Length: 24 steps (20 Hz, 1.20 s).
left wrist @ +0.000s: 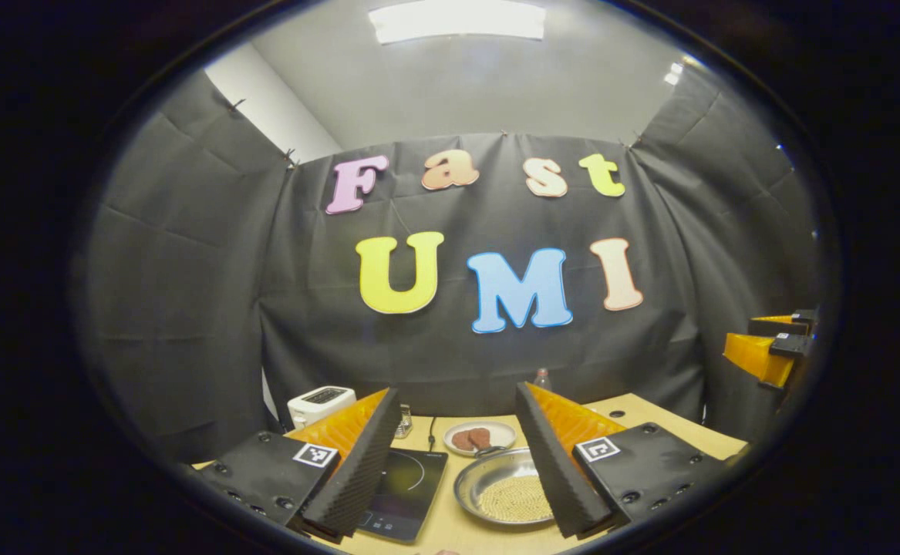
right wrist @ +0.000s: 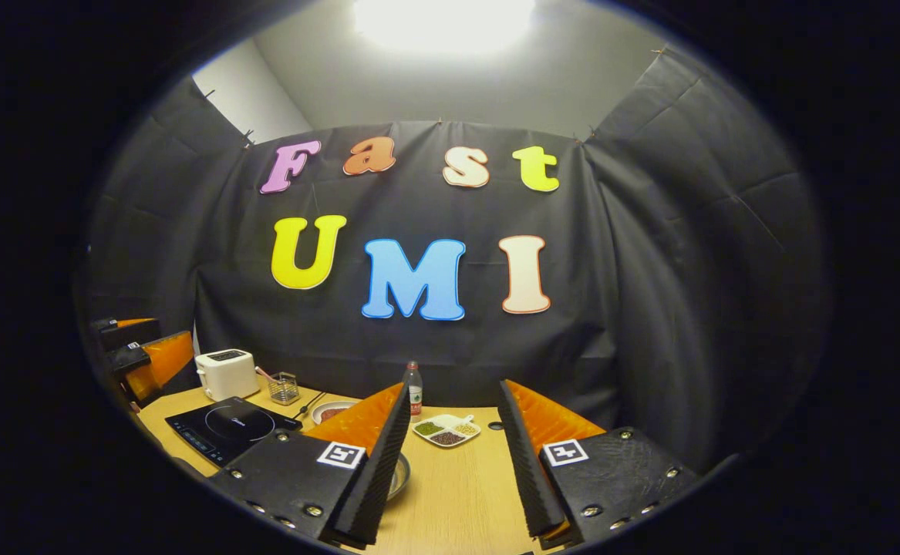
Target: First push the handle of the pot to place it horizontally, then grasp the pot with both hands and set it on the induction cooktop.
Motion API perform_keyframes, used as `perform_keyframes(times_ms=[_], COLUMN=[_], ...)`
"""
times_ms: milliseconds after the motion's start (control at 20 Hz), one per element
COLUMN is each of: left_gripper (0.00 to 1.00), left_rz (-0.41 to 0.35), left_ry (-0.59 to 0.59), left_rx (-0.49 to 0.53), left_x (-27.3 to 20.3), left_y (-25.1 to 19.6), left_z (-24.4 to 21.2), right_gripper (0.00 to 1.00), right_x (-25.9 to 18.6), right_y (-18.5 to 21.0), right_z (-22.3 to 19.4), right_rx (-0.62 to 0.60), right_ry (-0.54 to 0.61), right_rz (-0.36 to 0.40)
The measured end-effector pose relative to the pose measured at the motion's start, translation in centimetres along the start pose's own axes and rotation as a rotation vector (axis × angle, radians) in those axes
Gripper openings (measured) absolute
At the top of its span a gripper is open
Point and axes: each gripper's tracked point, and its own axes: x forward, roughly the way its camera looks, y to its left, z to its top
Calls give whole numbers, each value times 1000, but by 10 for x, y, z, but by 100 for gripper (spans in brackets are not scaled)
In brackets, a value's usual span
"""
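Pot [left wrist: 505,489] sits on the bench [left wrist: 650,412] low between the left gripper's [left wrist: 457,462] spread fingers, which hold nothing, and the cooktop [left wrist: 407,489] lies just to its left. Its short handle [left wrist: 488,450] seems to point away toward a plate [left wrist: 482,435], so I think the left gripper is the nearer one to push it. In the right gripper view, only a bit of the pot's rim [right wrist: 400,474] peeks out behind a finger of the right gripper [right wrist: 453,462], which is spread and empty too, but you can see the whole cooktop, a toaster [right wrist: 226,374] and the left gripper far off.
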Motion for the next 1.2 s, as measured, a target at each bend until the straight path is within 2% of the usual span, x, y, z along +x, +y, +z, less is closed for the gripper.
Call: perform_keyframes(times_ms=[50,100,150,200,250,450,550,750,800,900,1050,1200], left_gripper=[100,97,97,97,96,100,97,97,100,97,100,98], left_rz=[7,17,26,35,46,87,110,137,141,153,175,202], left_ry=[1,3,4,0,-6,-17,-19,-28,-24,-22,-5,5], left_rx=[4,9,14,19,28,52,55,50,48,44,32,29], left_x=[-2,-4,-6,-7,-10,-18,-17,-12,-9,-5,3,10], left_y=[0,0,0,1,2,16,27,51,58,77,106,137], left_z=[0,0,1,2,4,9,9,10,7,2,-8,-15], right_gripper=[46,40,39,39,4,2,2,2,2,2,3,2], right_x=[-3,-3,-3,-8,1,-1,-1,-2,-2,-5,-5,-2], right_y=[-2,2,7,-3,-3,32,51,99,111,137,169,196], right_z=[2,-2,-10,-5,-6,-15,-19,-45,-52,-68,-92,-119], right_rx=[3,3,-5,-11,-3,10,1,-19,-21,-22,-59,-84], right_ry=[-1,14,35,23,13,32,45,134,162,215,276,342], right_rz=[10,39,66,27,60,181,239,375,401,465,520,570])
